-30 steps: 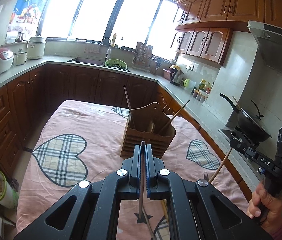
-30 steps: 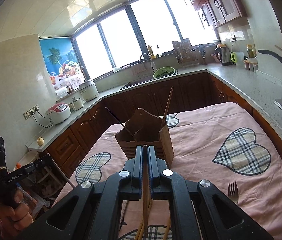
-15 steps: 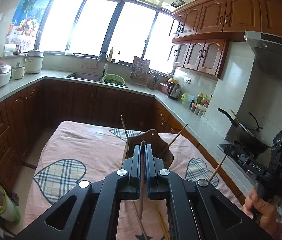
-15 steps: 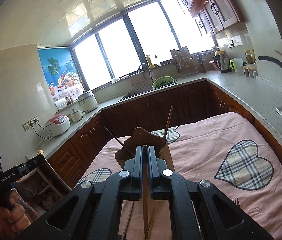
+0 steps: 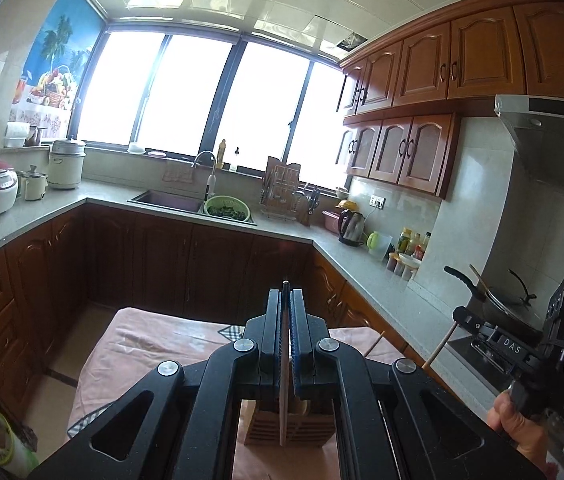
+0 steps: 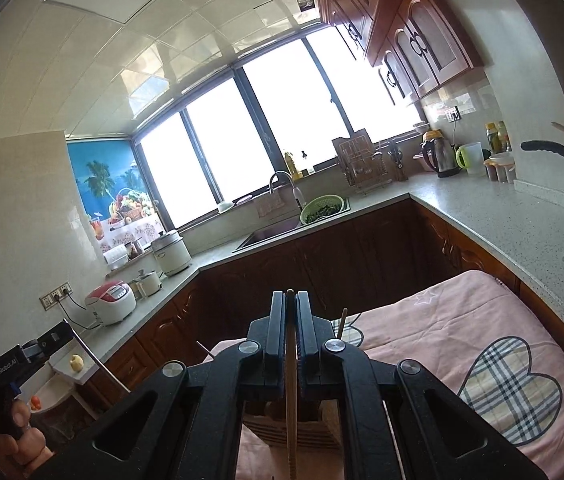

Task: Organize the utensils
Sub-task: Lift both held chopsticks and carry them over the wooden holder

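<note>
Pink tablecloth (image 6: 462,320); wooden holder (image 5: 290,428) behind clamped chopsticks (image 5: 283,380).

A: Left wrist view — sits behind its own fingers (image 5: 274,332), faces the window wall (image 5: 202,100), pitched high; table (image 5: 154,332) close below.

B: Right wrist view — same, rolled slightly. Both share the sink (image 6: 266,236) corner, the window wall and the wooden holder (image 6: 266,428).

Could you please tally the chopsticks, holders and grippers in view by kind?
Held chopsticks: 2
Standing chopsticks: 2
Wooden holder: 1
Grippers, left gripper and right gripper: 2
Total: 7
</note>
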Available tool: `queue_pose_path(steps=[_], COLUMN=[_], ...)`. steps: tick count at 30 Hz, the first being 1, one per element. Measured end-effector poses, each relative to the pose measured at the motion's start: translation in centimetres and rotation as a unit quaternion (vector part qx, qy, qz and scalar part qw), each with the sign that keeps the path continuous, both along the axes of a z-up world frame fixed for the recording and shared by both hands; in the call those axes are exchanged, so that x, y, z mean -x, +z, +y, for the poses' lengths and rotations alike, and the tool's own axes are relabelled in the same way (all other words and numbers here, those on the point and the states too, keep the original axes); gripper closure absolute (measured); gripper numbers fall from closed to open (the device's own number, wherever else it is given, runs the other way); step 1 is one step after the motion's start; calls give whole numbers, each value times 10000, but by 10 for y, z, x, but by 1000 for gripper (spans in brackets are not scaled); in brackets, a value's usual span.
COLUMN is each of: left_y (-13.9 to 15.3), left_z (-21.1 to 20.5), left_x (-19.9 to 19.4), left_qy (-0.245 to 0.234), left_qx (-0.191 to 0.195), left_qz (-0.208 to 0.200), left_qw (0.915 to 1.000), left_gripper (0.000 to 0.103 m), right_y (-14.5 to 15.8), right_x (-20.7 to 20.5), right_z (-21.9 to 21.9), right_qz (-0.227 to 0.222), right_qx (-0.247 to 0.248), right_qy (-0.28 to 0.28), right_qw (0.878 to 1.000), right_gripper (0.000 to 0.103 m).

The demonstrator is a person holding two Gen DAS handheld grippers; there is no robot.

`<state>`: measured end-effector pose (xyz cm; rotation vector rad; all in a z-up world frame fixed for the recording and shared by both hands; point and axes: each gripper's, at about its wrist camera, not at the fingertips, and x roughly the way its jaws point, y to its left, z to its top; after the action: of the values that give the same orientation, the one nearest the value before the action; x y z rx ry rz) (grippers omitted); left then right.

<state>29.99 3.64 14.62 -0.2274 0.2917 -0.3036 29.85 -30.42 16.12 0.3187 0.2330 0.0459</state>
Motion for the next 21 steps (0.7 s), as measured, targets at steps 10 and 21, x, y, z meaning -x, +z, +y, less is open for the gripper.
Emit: queue_pose_path(steps=[10,21], left_y=[-31,-90], left_z=[-18,-33], left_x=[-63,-144], left_qy=[106,366], left_qx=[27,353], left_qz=[-8,658], left_qw=[9999,9965], left_gripper=[101,101], right_y=[8,-49], right_x=[-53,-73], right_z=[-10,-14], right_qz=[-132,-107], right_qx=[28,-109], right_qy=[-151,-319], right_qw=[9998,9994], right_gripper=[99,99])
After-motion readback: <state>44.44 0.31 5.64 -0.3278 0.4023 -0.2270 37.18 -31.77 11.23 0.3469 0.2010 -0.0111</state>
